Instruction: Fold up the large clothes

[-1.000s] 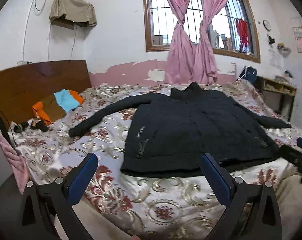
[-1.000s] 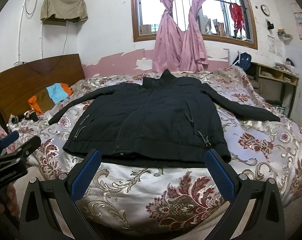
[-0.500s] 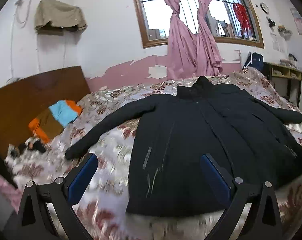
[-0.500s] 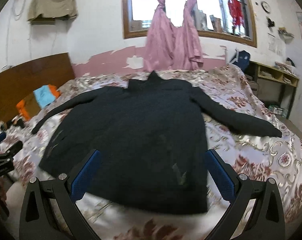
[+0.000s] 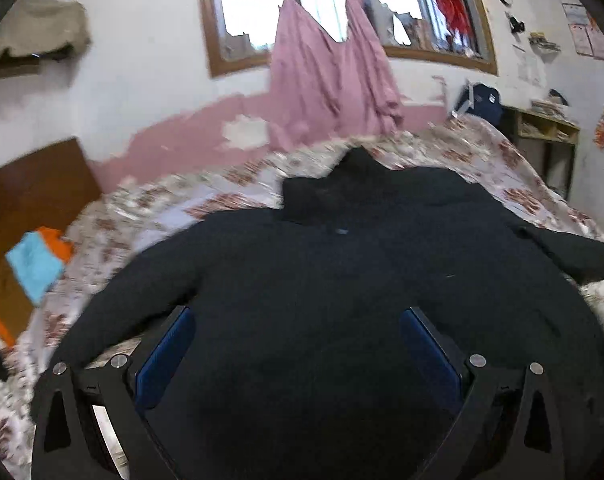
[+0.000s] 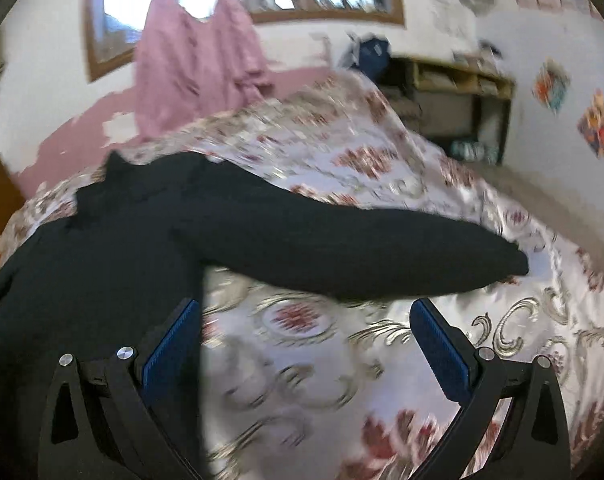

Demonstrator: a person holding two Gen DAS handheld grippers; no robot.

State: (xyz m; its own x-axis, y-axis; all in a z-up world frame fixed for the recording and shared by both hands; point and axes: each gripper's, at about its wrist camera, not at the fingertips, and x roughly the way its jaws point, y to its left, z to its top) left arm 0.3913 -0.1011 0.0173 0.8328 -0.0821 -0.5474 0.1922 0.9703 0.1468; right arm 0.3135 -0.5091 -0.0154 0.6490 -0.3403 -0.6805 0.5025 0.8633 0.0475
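From the left wrist view, the black jacket (image 5: 342, 280) lies flat, front up, on the bed (image 5: 149, 216), collar toward the window (image 5: 342, 12) and pink curtain (image 5: 326, 68). The left tool (image 5: 293, 344) hangs low over the jacket's body with its two blue pads wide apart and nothing between them; whether the pads touch the cloth cannot be told through the blur. The sleeve on the left of this view runs out toward the headboard side, where an orange and blue garment (image 5: 33, 264) lies near the pillow end. No fold shows in the body.

From the right wrist view, the right tool (image 6: 306, 344) is also spread open and empty. Its left pad sits at the jacket's side edge, and the gap between the pads frames the patterned bedspread (image 6: 382, 160). The jacket's other sleeve (image 6: 362, 256) stretches out across the bedspread just ahead of the tool, untouched, its cuff pointing toward the shelf (image 6: 454, 92) by the wall.

Judging from this, the folding has not begun: the jacket is only spread out. Both sleeves are left to bring across the body, then the body itself to double over.
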